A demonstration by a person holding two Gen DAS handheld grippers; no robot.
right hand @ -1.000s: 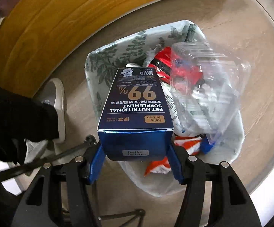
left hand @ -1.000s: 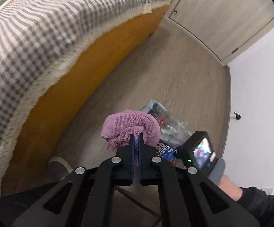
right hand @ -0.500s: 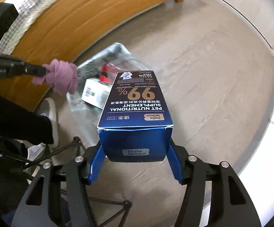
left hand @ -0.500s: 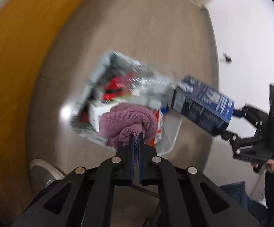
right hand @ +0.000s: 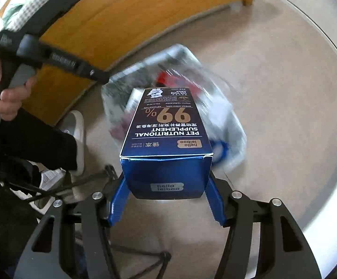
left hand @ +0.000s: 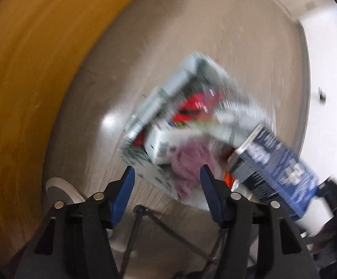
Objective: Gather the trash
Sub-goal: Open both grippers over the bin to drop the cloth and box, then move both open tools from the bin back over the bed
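A trash bag (left hand: 168, 93) with a leaf print stands open on the floor, full of packaging; it also shows in the right wrist view (right hand: 233, 125). My left gripper (left hand: 166, 174) is open above its near edge. A purple cloth (left hand: 191, 162) sits loose in the bag below the open jaws, blurred. My right gripper (right hand: 166, 186) is shut on a dark blue pet supplement box (right hand: 166, 134) and holds it above the bag. The box also shows at the right of the left wrist view (left hand: 280, 169).
A wooden bed frame (right hand: 126, 23) with a checked cover runs along the left. A grey shoe (right hand: 75, 130) and the person's leg are beside the bag. A white wall (left hand: 326, 93) borders the floor on the right. A tripod leg (left hand: 168, 223) lies below the grippers.
My left gripper has opened and let go of the purple cloth, which has dropped into the bag. My right gripper has brought the blue box back closer over the bag.
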